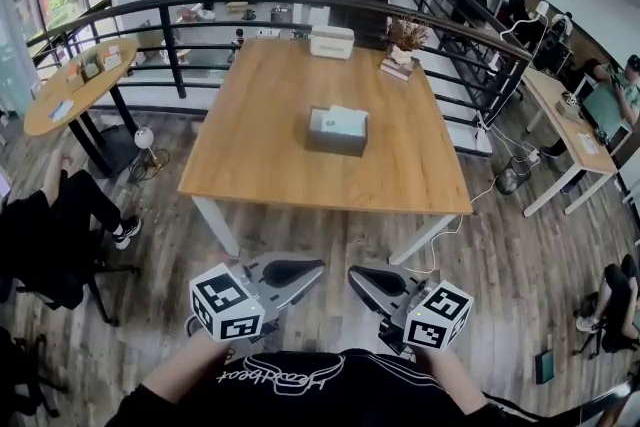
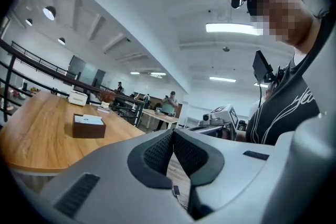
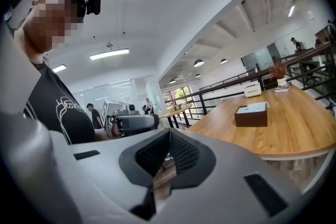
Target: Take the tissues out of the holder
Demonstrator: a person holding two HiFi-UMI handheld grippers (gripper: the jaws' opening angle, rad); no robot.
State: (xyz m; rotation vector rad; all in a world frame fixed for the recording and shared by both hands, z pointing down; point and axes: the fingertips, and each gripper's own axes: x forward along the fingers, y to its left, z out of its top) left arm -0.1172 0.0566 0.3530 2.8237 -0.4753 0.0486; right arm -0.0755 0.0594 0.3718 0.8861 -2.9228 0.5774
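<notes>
Holder (image 1: pixel 337 130) on table (image 1: pixel 255 140) | white box (image 1: pixel 331 42); plant (image 1: pixel 406 35) beyond | left tongs (image 2: pixel 172 134); right tongs (image 3: pixel 169 134) closed, empty

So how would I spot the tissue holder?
Find the big wooden table by the black railing. The tissue holder sits alone near its middle: a dark brown box topped with white tissue, unlike the white box and flowers at the far edge.

Wooden table (image 1: pixel 260 135), plank floor (image 1: pixel 520 275), black railing (image 1: pixel 171 45); seemingly a mezzanine.

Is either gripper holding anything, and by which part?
Nothing is held: left gripper and right gripper are shut, empty, short of the brown rectangular tissue holder.
</notes>
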